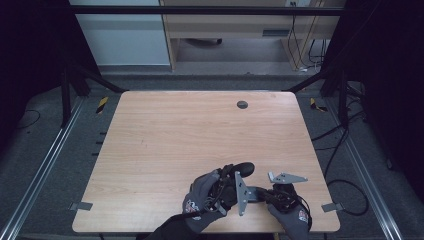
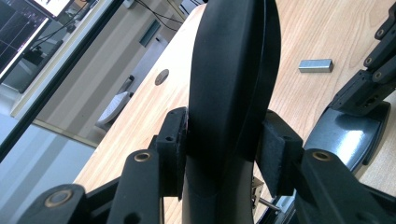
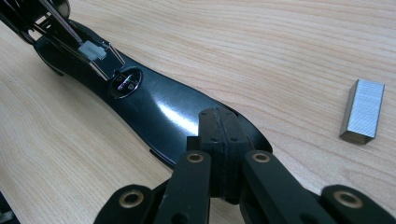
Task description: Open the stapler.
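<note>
A black stapler is swung open near the table's front edge. Its upper arm [image 2: 233,70] stands up between the pads of my left gripper [image 2: 224,144], which is shut on it; from the high view this arm [image 1: 242,169] points away from the person beside the left gripper [image 1: 227,184]. The stapler's glossy base [image 3: 154,105] lies flat on the wood, with the magazine rail [image 3: 91,50] at its far end. My right gripper [image 3: 219,126] is shut, its tips resting on the base's near end. A silver strip of staples [image 3: 363,111] lies on the table just right of the base.
The wooden table [image 1: 200,130] has a round cable grommet [image 1: 242,104] near its far edge. Both gloved hands sit at the front edge, the right gripper [image 1: 267,192] close beside the left. Metal brackets mark the front corners.
</note>
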Action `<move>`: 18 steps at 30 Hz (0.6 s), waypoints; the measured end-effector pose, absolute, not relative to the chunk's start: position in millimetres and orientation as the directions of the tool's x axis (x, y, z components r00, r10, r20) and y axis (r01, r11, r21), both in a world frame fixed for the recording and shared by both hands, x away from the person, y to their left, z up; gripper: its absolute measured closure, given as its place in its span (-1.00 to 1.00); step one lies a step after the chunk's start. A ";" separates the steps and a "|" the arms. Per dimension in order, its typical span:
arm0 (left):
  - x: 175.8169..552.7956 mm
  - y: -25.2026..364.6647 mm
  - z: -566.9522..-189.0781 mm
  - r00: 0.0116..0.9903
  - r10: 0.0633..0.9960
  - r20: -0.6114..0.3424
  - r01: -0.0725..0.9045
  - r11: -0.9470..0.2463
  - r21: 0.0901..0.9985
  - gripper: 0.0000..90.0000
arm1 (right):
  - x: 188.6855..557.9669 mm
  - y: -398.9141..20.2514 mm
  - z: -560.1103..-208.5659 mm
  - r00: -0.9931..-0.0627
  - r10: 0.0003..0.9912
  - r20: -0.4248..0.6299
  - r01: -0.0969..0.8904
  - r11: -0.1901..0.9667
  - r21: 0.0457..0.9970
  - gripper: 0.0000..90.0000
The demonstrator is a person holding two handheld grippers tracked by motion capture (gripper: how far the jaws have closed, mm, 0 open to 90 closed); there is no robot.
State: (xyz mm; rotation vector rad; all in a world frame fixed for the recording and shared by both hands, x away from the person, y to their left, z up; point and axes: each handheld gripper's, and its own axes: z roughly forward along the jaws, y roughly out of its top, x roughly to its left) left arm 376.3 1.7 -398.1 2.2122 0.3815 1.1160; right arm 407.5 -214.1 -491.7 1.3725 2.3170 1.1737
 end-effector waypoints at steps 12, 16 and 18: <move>375.4 13.0 -390.9 0.597 0.541 0.592 -0.006 -0.735 0.678 0.30 | 407.1 -213.8 -491.6 -0.545 0.812 0.211 0.650 0.250 0.718 1.00; 374.9 20.4 -387.2 0.595 0.563 0.574 -0.001 -0.714 0.700 0.31 | 407.1 -213.9 -491.6 -0.544 0.812 0.212 0.651 0.249 0.718 1.00; 373.9 23.7 -385.1 0.594 0.568 0.569 0.005 -0.710 0.704 0.31 | 407.1 -214.0 -491.6 -0.545 0.812 0.211 0.650 0.250 0.718 1.00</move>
